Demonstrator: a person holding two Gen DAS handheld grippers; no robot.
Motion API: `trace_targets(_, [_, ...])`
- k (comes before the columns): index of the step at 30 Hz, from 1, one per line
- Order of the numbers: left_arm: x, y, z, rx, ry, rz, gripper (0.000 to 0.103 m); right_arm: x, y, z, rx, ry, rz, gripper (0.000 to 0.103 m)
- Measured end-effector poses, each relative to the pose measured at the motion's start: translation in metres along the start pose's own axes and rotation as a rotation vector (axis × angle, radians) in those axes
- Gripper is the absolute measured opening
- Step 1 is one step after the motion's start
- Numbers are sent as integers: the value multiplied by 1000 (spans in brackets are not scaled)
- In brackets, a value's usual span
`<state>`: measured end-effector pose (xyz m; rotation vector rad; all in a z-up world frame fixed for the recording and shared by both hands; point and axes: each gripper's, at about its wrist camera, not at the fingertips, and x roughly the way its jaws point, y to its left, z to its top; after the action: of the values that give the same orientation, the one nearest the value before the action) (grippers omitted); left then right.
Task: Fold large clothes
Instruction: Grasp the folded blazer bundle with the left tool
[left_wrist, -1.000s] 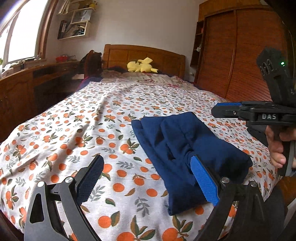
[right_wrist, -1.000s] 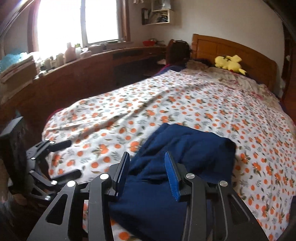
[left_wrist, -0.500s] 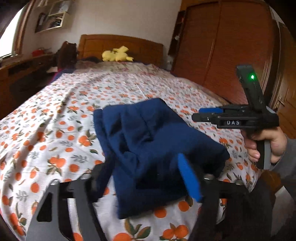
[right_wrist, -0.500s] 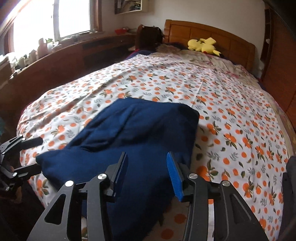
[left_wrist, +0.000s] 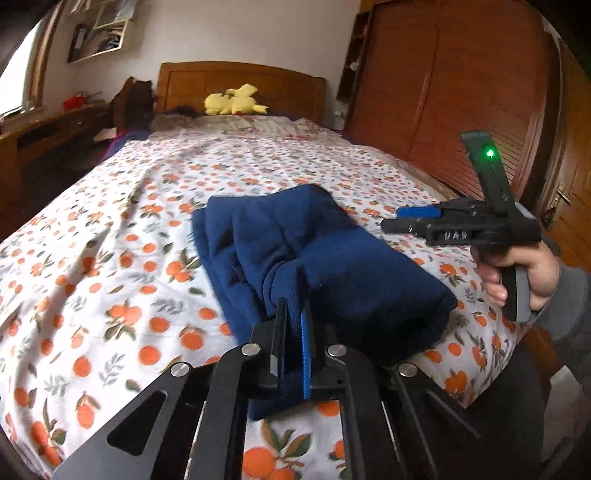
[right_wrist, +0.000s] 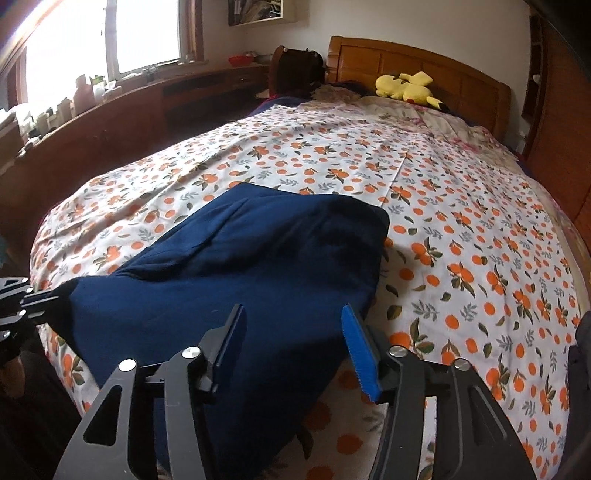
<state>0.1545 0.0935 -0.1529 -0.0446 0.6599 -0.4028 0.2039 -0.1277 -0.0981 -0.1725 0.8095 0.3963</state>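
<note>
Left gripper (left_wrist: 293, 325) has just been closing and is now clamped on a pinch of the navy garment (left_wrist: 325, 266) at its near edge, cloth bunched right between the pads. Right gripper (right_wrist: 291, 350) has just been opening; its jaws stand wide with the cloth's near right edge below them, nothing squeezed yet.

My take: the step is grabbing both near corners for another fold. Get the right one down over all the layers at the edge before closing, roughly level with the left grip, so the lift stays even and the bundle doesn't skew.

The garment's a thick, soft, dark blue thing, already folded into a chunky rectangle with a few ridges, lying near the foot of the orange-print bedspread (right_wrist: 461, 229).
</note>
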Motion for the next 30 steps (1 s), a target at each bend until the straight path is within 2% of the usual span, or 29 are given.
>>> trace_targets(4, [3,11,-17,-28,35,23,7,20,-5,13,-6,9,-10,70])
trace_targets(8, [7,11,-25,-30,49,37,8,53,-19,28,-2,46,-33,70])
trace_targets(11, [8,13,-28,-43,42,49,16,82,-39,36,31,81,-58,70])
trace_targets(12, [6,14,-28,-48,38,57,26,91,-46,38,48,94,-63,70])
trace_targets(13, [4,14,-29,-53,35,85,42,96,-50,39,57,100,-66,70])
trace_targets(15, [-3,13,-32,-48,25,127,57,111,-63,40,80,121,-67,70])
trace_targets(19, [-10,10,-42,-68,41,121,58,129,-81,41,140,137,-8,70])
trace_targets(26, [12,3,-46,-70,105,132,58,153,-100,36,237,171,134,73])
trace_targets(27, [16,3,-46,-75,111,132,56,154,-102,36,249,175,162,70])
trace_targets(29, [21,4,-47,-91,123,104,42,152,-104,34,271,174,242,53])
trace_targets(30, [24,5,-46,-101,132,83,35,150,-102,34,270,167,258,41])
